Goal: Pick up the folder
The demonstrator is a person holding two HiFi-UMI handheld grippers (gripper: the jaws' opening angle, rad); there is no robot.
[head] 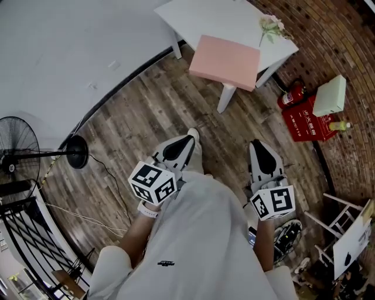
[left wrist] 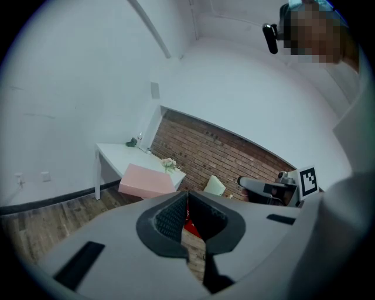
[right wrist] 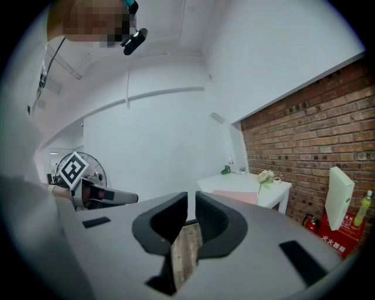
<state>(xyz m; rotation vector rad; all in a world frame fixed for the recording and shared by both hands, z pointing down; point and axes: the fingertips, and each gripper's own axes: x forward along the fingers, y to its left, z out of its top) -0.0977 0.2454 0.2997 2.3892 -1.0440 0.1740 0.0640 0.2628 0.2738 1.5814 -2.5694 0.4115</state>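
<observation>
The pink folder [head: 225, 61] lies flat on a white table [head: 234, 17], overhanging its near edge. It also shows in the left gripper view as the folder [left wrist: 146, 181] and in the right gripper view as the folder [right wrist: 237, 196]. My left gripper [head: 191, 136] and right gripper [head: 256, 144] are held side by side above the wooden floor, well short of the table and pointing toward it. The left gripper [left wrist: 187, 196] has its jaws together with nothing between them. The right gripper [right wrist: 191, 196] shows only a thin slit between its jaws and holds nothing.
A flower sprig [head: 270, 26] lies on the table near the folder. By the brick wall to the right stand a fire extinguisher [head: 291, 95], a red box [head: 307, 120] with a pale green box [head: 329, 95] on it. A floor fan [head: 17, 146] and its cable are at the left.
</observation>
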